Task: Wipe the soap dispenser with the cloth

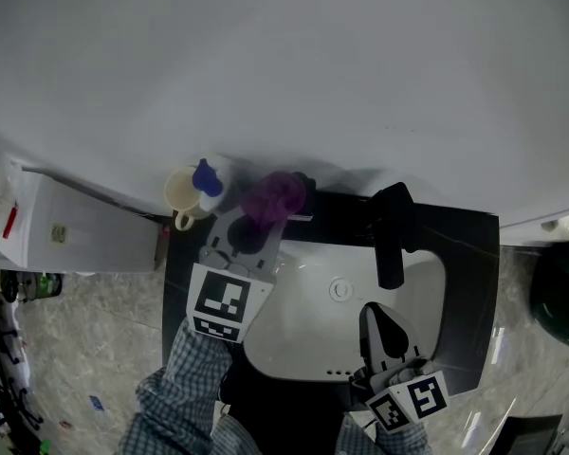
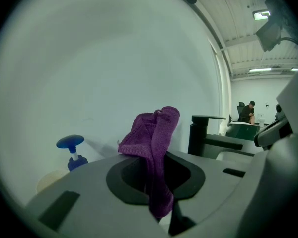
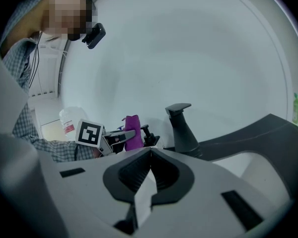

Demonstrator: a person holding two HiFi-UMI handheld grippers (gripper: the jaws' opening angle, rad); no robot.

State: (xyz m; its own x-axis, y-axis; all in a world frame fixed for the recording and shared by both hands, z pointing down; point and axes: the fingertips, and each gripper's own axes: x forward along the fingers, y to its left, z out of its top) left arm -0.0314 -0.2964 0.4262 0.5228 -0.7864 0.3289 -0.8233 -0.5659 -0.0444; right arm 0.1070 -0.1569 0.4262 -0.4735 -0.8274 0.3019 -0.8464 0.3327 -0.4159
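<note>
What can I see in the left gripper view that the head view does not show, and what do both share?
Only the left gripper view: a distant person at the right and ceiling lights. Only the head view: checked sleeves, the basin's drain and a white box. Both: the purple cloth gripped in the left claw, the blue-topped soap dispenser and the black tap.

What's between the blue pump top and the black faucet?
The purple cloth, clamped in the left gripper, with a black pump dispenser just right of it; the head view shows both.
</note>
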